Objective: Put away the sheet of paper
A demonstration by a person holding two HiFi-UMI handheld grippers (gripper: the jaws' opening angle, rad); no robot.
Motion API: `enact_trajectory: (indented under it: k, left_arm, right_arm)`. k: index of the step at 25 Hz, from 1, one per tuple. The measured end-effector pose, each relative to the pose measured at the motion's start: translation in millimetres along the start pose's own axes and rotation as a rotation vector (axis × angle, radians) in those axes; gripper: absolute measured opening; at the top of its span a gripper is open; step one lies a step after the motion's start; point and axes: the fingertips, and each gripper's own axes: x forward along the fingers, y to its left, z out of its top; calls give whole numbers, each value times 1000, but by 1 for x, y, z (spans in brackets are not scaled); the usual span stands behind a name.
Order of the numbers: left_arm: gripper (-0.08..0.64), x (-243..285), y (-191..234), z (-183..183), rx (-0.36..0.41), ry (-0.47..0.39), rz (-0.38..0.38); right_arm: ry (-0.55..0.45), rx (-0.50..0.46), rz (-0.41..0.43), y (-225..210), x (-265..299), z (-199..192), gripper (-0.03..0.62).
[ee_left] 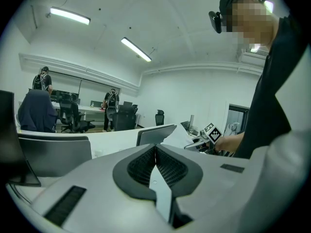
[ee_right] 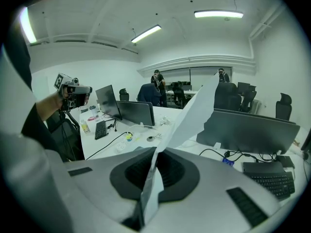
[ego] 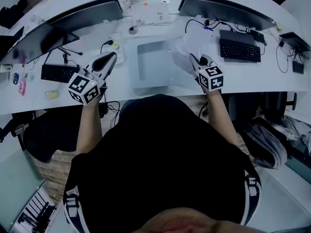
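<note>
The white sheet of paper stands up from my right gripper, which is shut on its lower edge above the desk's right half. In the right gripper view the sheet rises from between the closed jaws of that gripper and leans to the right. My left gripper hovers over the desk to the left of a shallow grey tray. Its jaws are shut and nothing sticks out beyond them. From the left gripper view, the paper shows beside the right gripper's marker cube.
The curved white desk carries monitors along the back, a black keyboard at the right and another keyboard at the left. Cables and small items lie between them. People work at far desks.
</note>
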Motion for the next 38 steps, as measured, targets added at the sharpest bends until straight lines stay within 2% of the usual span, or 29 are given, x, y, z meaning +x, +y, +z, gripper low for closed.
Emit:
enact_trajectory:
  k: [15,22,38]
  left_arm:
    - [21,13,18,2,-1,28,-11]
    - [21,19,20,0,13,46,-22]
    - [21,18,30,-10,-18,56,-17]
  right_arm:
    - [47,51,18,-6,31,-13,15]
    - [74,115,39,-9,47,-31,15]
    - [149,285,72,-15,78,-83,15]
